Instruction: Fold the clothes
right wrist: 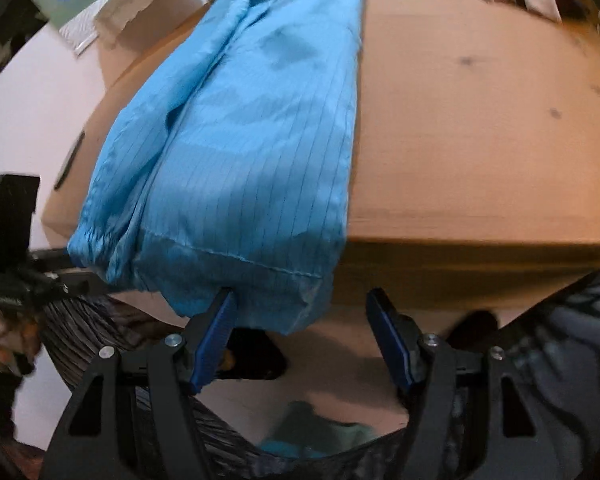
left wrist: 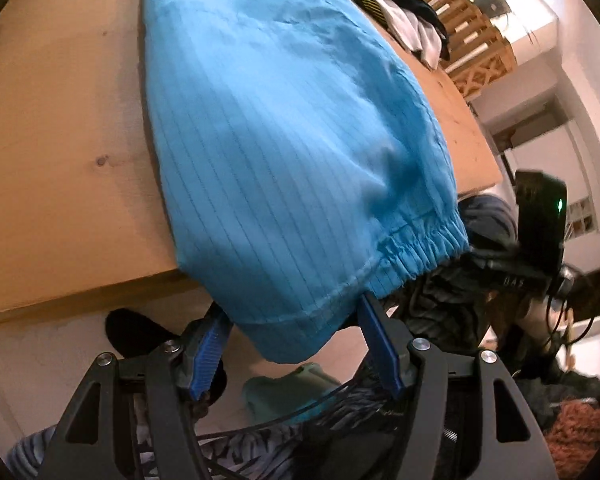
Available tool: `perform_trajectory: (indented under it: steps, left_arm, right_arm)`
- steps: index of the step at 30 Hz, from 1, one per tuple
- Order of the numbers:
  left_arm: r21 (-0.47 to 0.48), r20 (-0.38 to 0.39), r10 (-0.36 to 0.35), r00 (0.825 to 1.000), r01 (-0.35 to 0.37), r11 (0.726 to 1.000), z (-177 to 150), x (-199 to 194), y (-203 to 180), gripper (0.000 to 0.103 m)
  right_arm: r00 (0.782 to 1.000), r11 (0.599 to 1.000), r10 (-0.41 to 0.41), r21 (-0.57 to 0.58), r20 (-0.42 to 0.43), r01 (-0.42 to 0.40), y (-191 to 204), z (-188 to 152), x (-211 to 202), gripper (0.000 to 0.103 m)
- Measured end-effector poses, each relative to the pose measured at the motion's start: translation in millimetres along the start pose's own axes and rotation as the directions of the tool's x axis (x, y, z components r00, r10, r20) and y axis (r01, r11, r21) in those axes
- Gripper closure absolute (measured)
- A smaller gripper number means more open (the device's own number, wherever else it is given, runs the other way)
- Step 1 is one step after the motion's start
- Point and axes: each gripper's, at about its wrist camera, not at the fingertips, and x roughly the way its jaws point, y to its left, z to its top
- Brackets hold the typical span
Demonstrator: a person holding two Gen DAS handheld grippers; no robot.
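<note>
Blue garment (left wrist: 284, 132) runs lengthwise from far table (left wrist: 60, 160) to near edge, its hem overhanging. Left tongs (left wrist: 296, 324) straddle that hem, jaws apart; right tongs (right wrist: 300, 312) gape just beside its right corner.

table: light wood (left wrist: 60, 184) | walls: white (left wrist: 572, 92) | lattice: wooden (left wrist: 476, 36) | floor: pale (right wrist: 28, 120)

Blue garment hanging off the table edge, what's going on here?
A person with a gripper in each hand is folding clothes. The blue garment lies lengthwise on the wooden table, its hemmed end hanging over the near edge. The left gripper and right gripper both stand open at that hanging end, fabric between the jaws but not pinched.
</note>
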Motion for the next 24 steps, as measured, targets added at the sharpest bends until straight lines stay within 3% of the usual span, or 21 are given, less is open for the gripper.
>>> perform_trajectory:
  steps: [4, 6, 8, 9, 11, 12, 13, 17, 24]
  left_arm:
    - [0.008, 0.015, -0.003, 1.0, 0.003, 1.0, 0.1, -0.7, -0.7, 0.041]
    - [0.02, 0.025, -0.011, 1.0, 0.01, 1.0, 0.9, -0.8, -1.9, 0.042]
    - [0.032, 0.034, -0.027, 0.999, 0.025, 0.999, 2.3, -0.2, -1.8, 0.044]
    - [0.038, 0.038, -0.034, 0.999, 0.033, 0.999, 3.0, 0.1, -1.7, 0.047]
    - [0.05, 0.046, -0.05, 0.998, 0.048, 0.998, 4.4, 0.8, -1.5, 0.059]
    - [0.06, 0.052, -0.065, 0.996, 0.062, 0.996, 5.6, 1.1, -2.5, 0.061]
    - [0.071, 0.058, -0.08, 0.995, 0.076, 0.995, 6.9, 1.4, -3.5, 0.07]
    - [0.126, 0.086, -0.154, 0.984, 0.143, 0.982, 5.7, -4.9, -7.3, 0.09]
    - [0.176, 0.159, -0.29, 0.944, 0.262, 0.949, 0.3, -40.1, -27.0, 0.093]
  right_arm:
    - [1.0, 0.999, 0.016, -0.032, 0.002, -0.016, 8.5, -0.8, 4.7, 0.037]
    - [1.0, 0.999, 0.026, -0.046, 0.011, -0.025, 10.1, -0.5, 5.8, 0.042]
    - [0.998, 0.997, 0.059, -0.044, 0.009, -0.058, 7.2, -0.3, 5.6, 0.064]
    - [0.997, 0.997, 0.072, -0.041, 0.011, -0.072, 4.6, 1.6, 4.5, 0.068]
    - [0.996, 0.995, 0.086, -0.054, 0.011, -0.085, 4.2, 1.2, 5.0, 0.085]
    - [0.995, 0.994, 0.095, -0.062, 0.016, -0.094, 1.3, 1.7, 0.8, 0.089]
    - [0.995, 0.993, 0.101, -0.064, 0.018, -0.1, 0.5, 1.7, -1.0, 0.093]
    - [0.989, 0.989, 0.145, -0.045, 0.02, -0.144, -0.7, 0.3, -9.5, 0.098]
    - [0.961, 0.966, 0.259, -0.021, 0.093, -0.258, -3.5, 8.1, -58.3, 0.098]
